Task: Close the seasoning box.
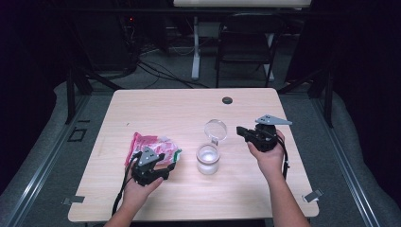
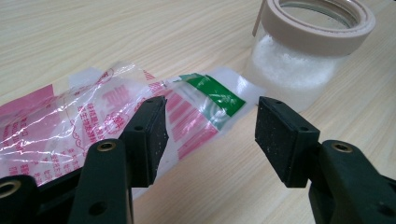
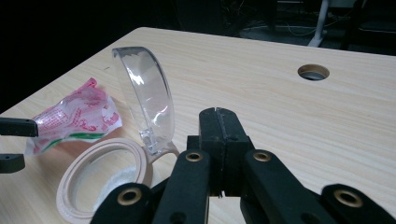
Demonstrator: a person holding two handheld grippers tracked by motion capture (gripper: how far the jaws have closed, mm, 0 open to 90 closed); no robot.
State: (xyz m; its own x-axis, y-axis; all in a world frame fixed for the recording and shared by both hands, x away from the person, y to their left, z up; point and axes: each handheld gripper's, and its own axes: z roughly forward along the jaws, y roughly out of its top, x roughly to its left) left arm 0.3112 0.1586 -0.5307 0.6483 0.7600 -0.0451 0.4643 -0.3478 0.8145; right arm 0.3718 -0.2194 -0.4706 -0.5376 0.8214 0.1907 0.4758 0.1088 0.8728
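The left gripper (image 1: 166, 169) hovers low over the near-left part of the table (image 1: 156, 101), its jaws spread wide with one pad on either side of the green-banded end of a crinkled red-and-clear plastic bag (image 2: 88, 126) that lies flat on the wood. The pads are not touching the film, so nothing is grasped; the wide stance looks chosen to straddle the bag's sealed end before pinching it.

Just right of the bag stands a clear jar (image 1: 208, 159) with white granules in the bottom, its beige rim open and its transparent hinged lid (image 3: 145, 100) tipped upright on the far side. With the lid standing back like this, the mouth is free to take whatever the bag holds.

The right gripper (image 1: 242, 131) is held further right and a little farther back, near the lid, jaws pressed together on nothing; it seems parked clear of the jar.

Around them there is little: a round cable hole (image 1: 227, 100) at the table's far edge, and a chair (image 1: 246, 45) beyond it. The jar's nearness to the bag is the one thing that could crowd a lift
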